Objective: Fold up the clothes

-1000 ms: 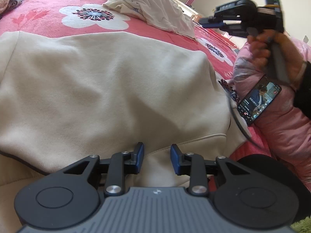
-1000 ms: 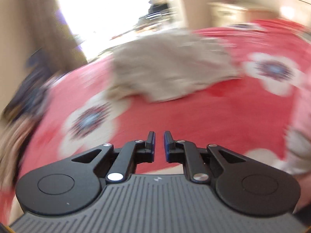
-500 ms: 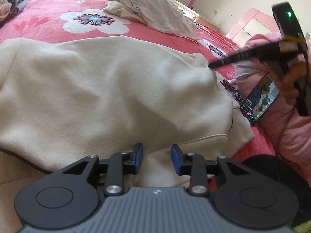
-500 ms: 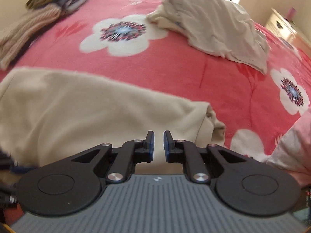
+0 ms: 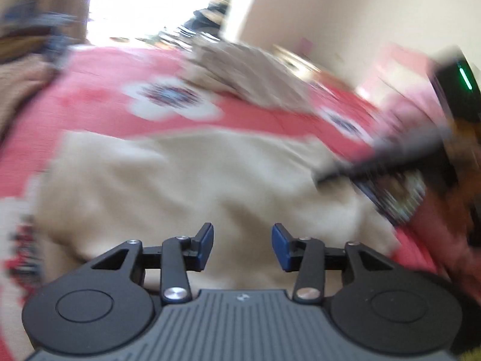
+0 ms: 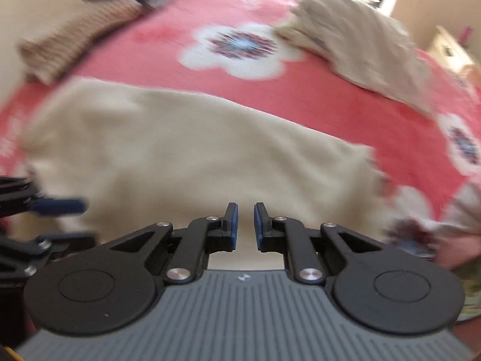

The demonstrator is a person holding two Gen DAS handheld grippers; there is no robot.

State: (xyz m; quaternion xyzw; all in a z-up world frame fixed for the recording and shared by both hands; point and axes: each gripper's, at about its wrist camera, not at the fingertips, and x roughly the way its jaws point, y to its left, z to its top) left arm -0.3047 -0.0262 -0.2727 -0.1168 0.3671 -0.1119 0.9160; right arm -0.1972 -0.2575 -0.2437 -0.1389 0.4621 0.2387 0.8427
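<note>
On a bed spread with a red, white-flowered blanket (image 6: 300, 90), a knitted brown-and-cream garment (image 6: 75, 42) lay bunched at the far left edge, while the cream fleece garment (image 6: 180, 150) being folded lay flat across the near middle. The left gripper (image 5: 242, 246) hung just above that garment's near part, its blue-padded jaws opening with nothing between them. The right gripper (image 6: 246, 225) hovered over the same cloth nearer its right end, jaws drawn narrow, a slim gap showing and no fabric in it. Farther right, a crumpled off-white garment (image 6: 354, 48) waited well apart near the bed's far side. In the left wrist view, what appeared through the blur to be a phone with a lit screen (image 5: 393, 195) lay just beside the fleece's right edge. With both views smeared, a hasty pinch could catch only the top layer or miss the edge, skewing the fold, and a sweeping right gripper could knock the phone.
</note>
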